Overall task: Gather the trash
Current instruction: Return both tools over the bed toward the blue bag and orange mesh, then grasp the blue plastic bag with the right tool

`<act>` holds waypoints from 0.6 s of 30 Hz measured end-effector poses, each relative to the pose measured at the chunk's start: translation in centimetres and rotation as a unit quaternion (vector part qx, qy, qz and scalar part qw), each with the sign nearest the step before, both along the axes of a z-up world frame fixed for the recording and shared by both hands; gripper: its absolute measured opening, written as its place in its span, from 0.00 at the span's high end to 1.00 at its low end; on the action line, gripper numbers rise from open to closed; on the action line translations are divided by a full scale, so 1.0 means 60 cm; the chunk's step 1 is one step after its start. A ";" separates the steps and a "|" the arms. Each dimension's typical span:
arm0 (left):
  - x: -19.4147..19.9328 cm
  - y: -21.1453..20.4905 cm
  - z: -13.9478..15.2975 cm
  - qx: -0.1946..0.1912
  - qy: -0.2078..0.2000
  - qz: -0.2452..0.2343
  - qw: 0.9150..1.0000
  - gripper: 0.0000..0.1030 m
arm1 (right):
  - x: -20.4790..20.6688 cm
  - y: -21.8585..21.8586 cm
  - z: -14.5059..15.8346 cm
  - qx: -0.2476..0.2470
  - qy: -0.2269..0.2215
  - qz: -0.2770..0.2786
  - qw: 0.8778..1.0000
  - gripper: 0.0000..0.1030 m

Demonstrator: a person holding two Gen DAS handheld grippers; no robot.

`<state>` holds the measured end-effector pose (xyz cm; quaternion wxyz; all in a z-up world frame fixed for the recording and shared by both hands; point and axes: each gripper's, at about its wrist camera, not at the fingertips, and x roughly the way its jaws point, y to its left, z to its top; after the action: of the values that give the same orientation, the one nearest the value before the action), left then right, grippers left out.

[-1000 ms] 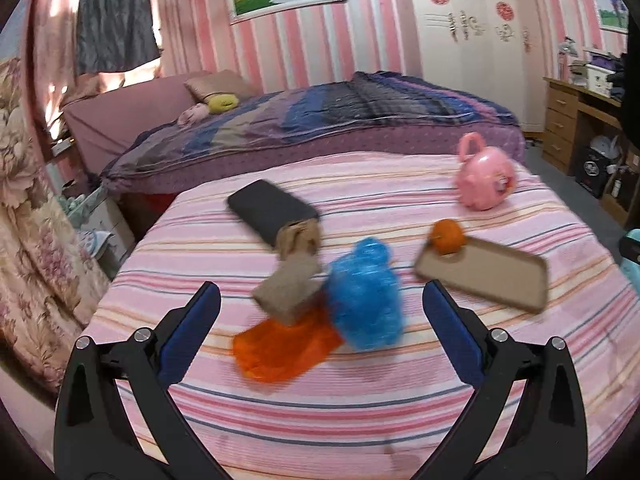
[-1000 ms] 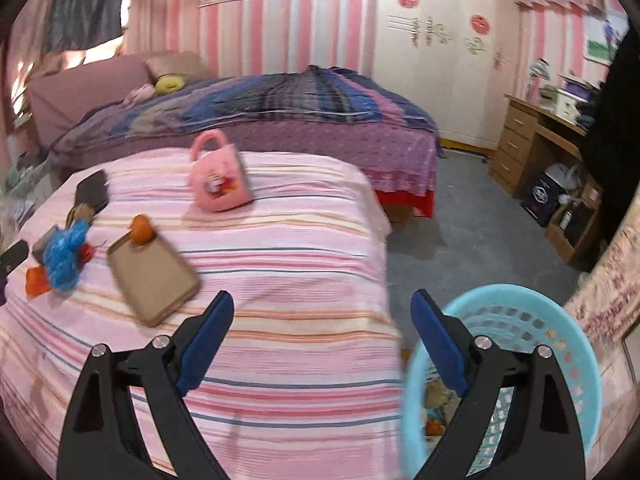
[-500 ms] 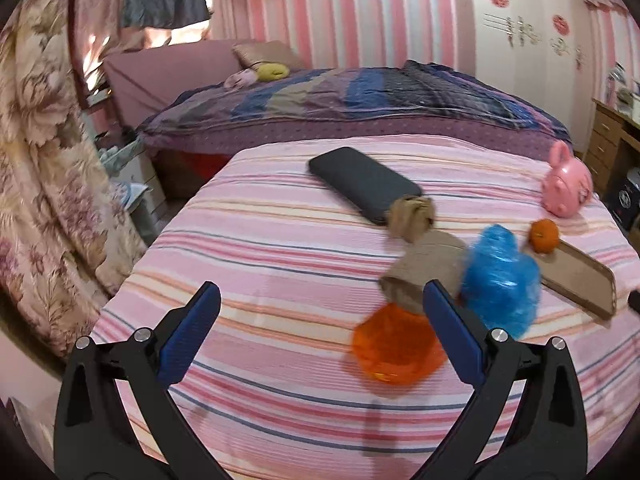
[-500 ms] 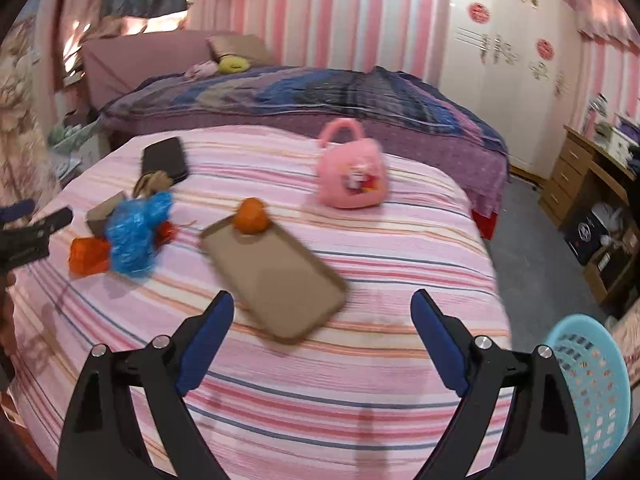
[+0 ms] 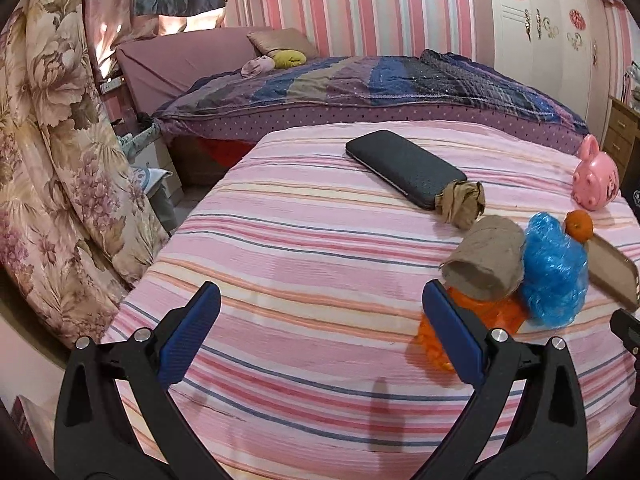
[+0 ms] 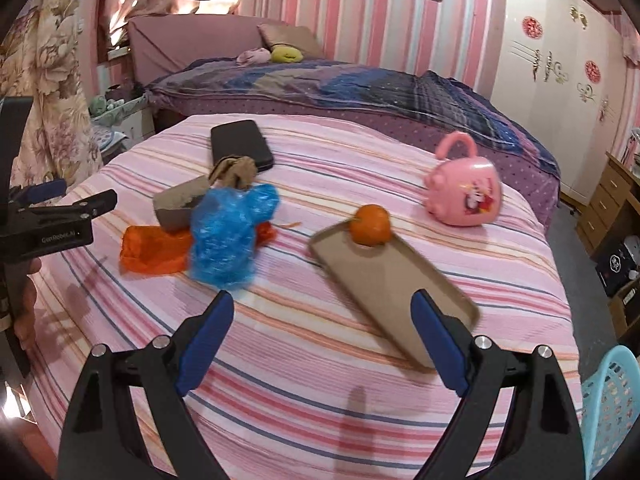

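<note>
1. Your left claw [image 5: 320, 332] gapes wide over the striped bed [image 5: 304, 248], gripping nothing; your right claw [image 6: 320, 340] is equally spread and bare.
2. Just past them lies the trash: an orange bag [image 6: 154, 250] under a blue bag [image 6: 226, 232] and a brown paper roll [image 5: 486, 264], all touching.
3. Right of that pile, a brown tray [image 6: 390, 286] carries an orange [image 6: 370, 225].
4. Farther back sit a crumpled paper wad [image 5: 460, 202], a black case [image 5: 404, 166] and a pink toy bag [image 6: 464, 192].

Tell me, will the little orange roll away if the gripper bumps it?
Probably yes: the orange looks round and smooth, so it could roll. It sits at the edge of the flat brown tray, with nothing visibly blocking it. The soft striped bedspread might slow it.
</note>
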<state>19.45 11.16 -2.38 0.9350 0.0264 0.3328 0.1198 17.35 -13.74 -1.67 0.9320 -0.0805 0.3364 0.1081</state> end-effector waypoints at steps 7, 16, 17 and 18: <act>0.002 0.035 0.001 0.011 0.000 0.017 1.000 0.05 | 0.010 0.041 0.006 0.010 0.004 0.024 1.000 0.14; 0.009 0.055 0.000 0.016 0.004 0.030 0.999 0.05 | 0.052 0.090 -0.004 0.000 0.019 0.038 0.999 0.15; 0.010 0.055 -0.001 0.015 0.005 0.030 0.999 0.05 | 0.055 0.094 -0.006 0.002 0.021 0.041 0.999 0.15; 0.012 0.054 -0.002 0.015 0.007 0.029 0.999 0.05 | 0.059 0.098 -0.010 0.004 0.027 0.045 0.999 0.16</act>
<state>20.19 14.41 -2.49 0.9284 0.0315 0.3378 0.1518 20.88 -7.86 -2.27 0.9172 -0.0884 0.3569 0.1534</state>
